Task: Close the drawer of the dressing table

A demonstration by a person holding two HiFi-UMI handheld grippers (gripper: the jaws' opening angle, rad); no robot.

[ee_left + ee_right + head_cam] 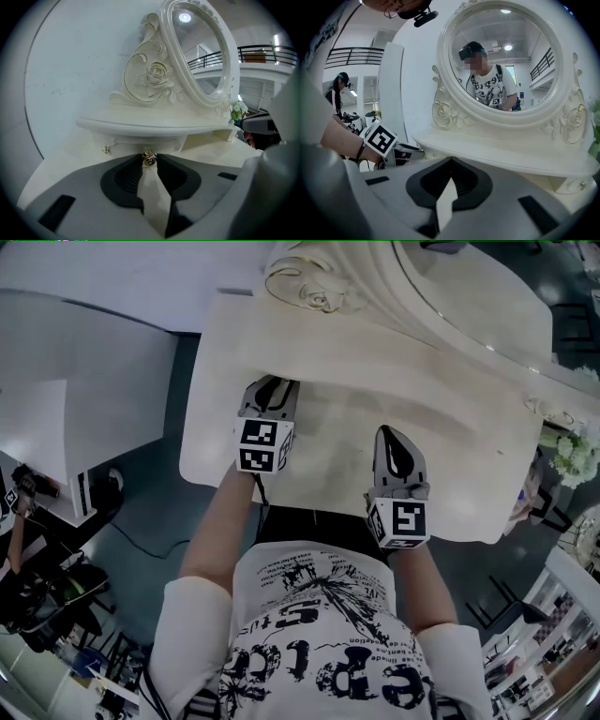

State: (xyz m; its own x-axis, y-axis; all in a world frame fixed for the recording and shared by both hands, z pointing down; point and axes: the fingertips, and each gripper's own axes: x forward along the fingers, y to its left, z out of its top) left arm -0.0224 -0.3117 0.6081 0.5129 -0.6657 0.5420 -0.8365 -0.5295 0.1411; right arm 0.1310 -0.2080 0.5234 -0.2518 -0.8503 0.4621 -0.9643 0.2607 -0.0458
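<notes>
The small brass knob on the cream drawer is pinched straight ahead in the left gripper; the right gripper is held closed, empty, farther off.

Dressing table: cream-white throughout, top plain. Mirror frame at its back: same cream, with a carved rose and scrolls faintly edged in gold. Drawer knob under its shelf: brass-gold. Left gripper and right gripper over its top: grey shells, black pads, cubes with black-and-white square markers. Shirt before it: white, black print. Flowers at its right end: white and green.
</notes>
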